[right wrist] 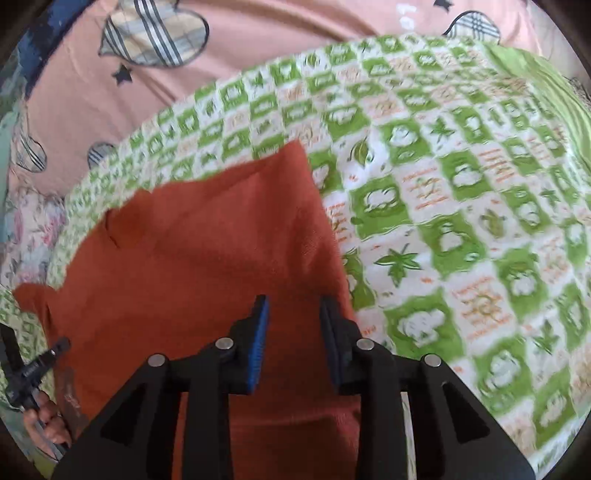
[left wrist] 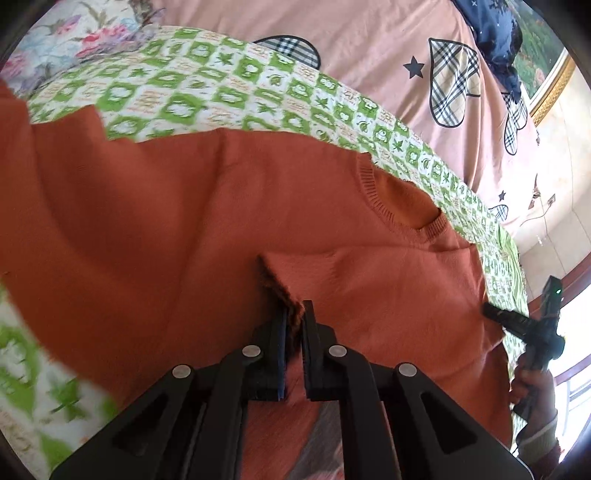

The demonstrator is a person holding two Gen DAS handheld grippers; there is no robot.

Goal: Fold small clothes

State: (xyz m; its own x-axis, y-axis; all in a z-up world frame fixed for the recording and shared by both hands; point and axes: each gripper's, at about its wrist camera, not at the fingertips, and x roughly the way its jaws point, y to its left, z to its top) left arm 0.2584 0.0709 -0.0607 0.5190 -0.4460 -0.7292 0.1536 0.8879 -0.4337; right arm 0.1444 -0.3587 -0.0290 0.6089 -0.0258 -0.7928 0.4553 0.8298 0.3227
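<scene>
Bedding fills both views: a pink sheet [left wrist: 332, 40] with plaid hearts and dark stars lies underneath, and over it a quilted green-and-white checked blanket [right wrist: 461, 206] printed with leaves and small orange lettering. A floral cloth [left wrist: 74, 40] shows at the far corner, and a dark blue garment [left wrist: 495, 33] lies well apart on the pink sheet.

On the checked blanket lies the task's thing, a rust-orange knit sweater [left wrist: 184, 221], spread mostly flat. Its ribbed round neckline [left wrist: 399, 214] points toward the right side of the left wrist view, so the body seems to run long across that view. The knit is soft, fine-gauge and limp; it will sag and drape rather than hold a crease.

The left gripper [left wrist: 295, 314] is pressed together on a raised edge of the sweater, a fuzzy, peaked flap pinched between the pads and lifted off the layer below. The right gripper [right wrist: 293, 310] is spread, nothing between its blue-faced pads; it hovers over the sweater just inside that side's edge, with bare blanket to its right.

The fold in hand probably turns on the left gripper, which already has cloth: the rest of the sweater lies ahead of it and to both sides, so the pinched flap would carry forward over the body. The right gripper is nearer the edge toward the neckline.
</scene>
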